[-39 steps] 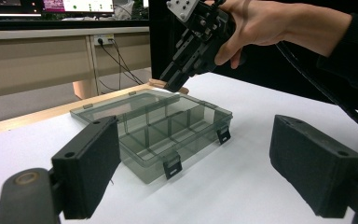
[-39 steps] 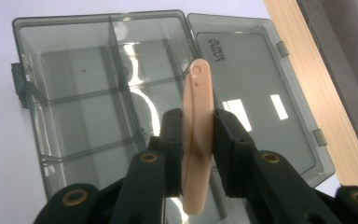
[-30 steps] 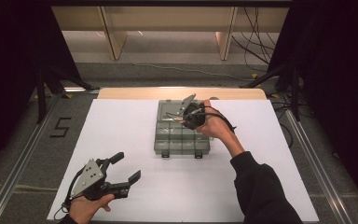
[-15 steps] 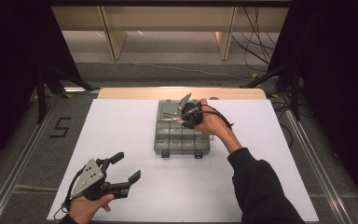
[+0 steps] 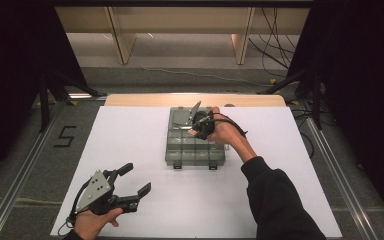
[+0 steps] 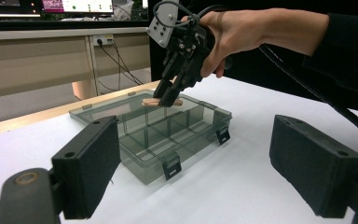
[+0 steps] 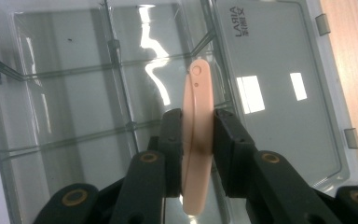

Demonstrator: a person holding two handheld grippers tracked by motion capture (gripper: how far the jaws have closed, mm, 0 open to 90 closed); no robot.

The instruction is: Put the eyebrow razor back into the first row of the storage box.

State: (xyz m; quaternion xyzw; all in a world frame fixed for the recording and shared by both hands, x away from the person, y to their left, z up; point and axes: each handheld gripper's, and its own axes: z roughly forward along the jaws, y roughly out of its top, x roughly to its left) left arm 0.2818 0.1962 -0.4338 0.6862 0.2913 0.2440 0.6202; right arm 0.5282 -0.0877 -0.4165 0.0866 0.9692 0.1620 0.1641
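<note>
A clear plastic compartment box [image 5: 196, 150] lies open in the middle of the white table, its lid [image 7: 270, 93] folded flat on the far side. My right gripper [image 5: 189, 125] hangs over the box's far part, pointing down, shut on a flat peach-coloured strip [image 7: 197, 88] with rounded ends. The strip [image 6: 161, 102] sits just above the dividers, level with the box rim. My left gripper [image 5: 136, 179] rests near the front left of the table, open with nothing between its jaws [image 6: 203, 168].
The box has several empty compartments [image 7: 74, 93] and two latches [image 6: 171, 166] on its near side. A wooden strip [image 5: 145, 100] borders the table's far edge. Metal rails run along both sides of the table, and cables lie on the floor behind.
The right hand has shifted only slightly over the box, still gripping the peach strip. The left gripper has stayed where it was.
</note>
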